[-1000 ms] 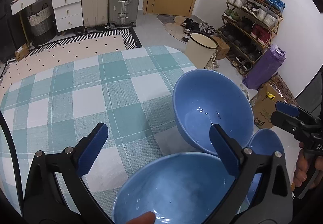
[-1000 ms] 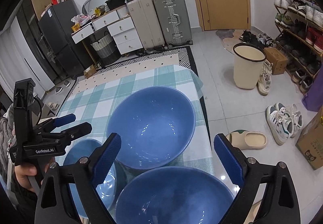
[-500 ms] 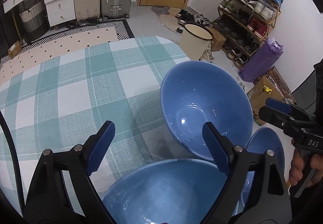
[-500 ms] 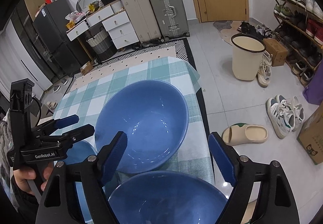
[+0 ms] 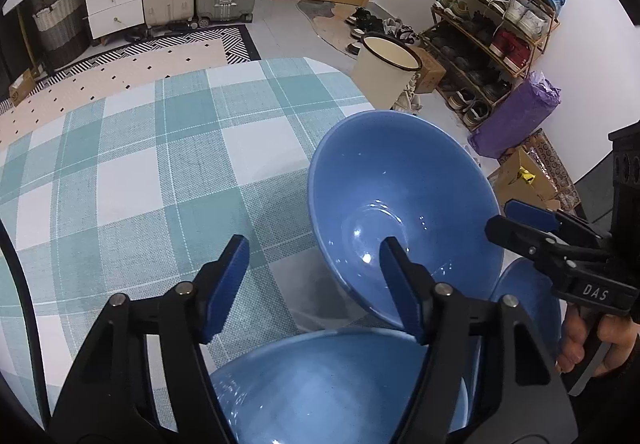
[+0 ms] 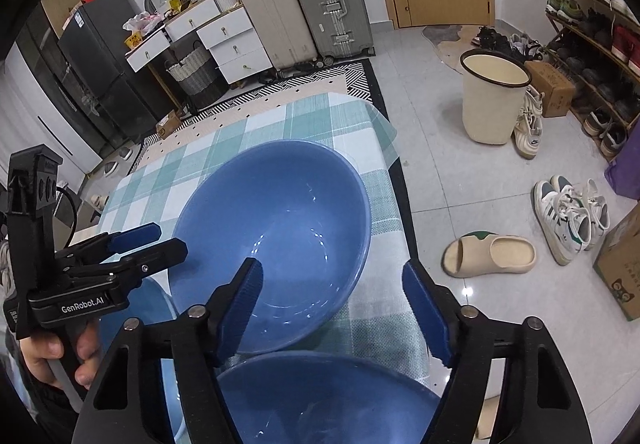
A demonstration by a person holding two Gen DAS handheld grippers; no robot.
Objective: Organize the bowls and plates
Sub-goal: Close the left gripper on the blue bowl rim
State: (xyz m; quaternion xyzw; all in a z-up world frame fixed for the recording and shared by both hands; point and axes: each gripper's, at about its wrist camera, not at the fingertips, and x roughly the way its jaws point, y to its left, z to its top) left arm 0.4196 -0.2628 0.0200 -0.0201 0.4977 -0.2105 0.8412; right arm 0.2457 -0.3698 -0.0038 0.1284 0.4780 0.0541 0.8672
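Observation:
Three blue bowls stand on the teal checked tablecloth (image 5: 168, 172). The large bowl (image 5: 404, 212) (image 6: 280, 236) is farthest from me. My left gripper (image 5: 314, 248) (image 6: 168, 238) hangs over the far rim of a nearer bowl (image 5: 332, 384) (image 6: 136, 324). Its jaws are closing and the pads press on nothing. My right gripper (image 6: 330, 268) (image 5: 520, 220) hovers above the third bowl (image 6: 328, 396) (image 5: 528, 308). Its jaws are closing too, and they also hold nothing. A hand holds each gripper's handle.
The table's right edge (image 6: 404, 228) drops to a tiled floor with a slipper (image 6: 488, 256) and sneakers (image 6: 572, 216). A cream bin (image 6: 494, 96), a shoe rack (image 5: 500, 28), suitcases (image 6: 304, 8) and white drawers (image 6: 224, 44) stand beyond the table.
Both grippers have sunk closer to the bowls and tipped further down. The jaws of each have narrowed. The bowls have stayed where they were.

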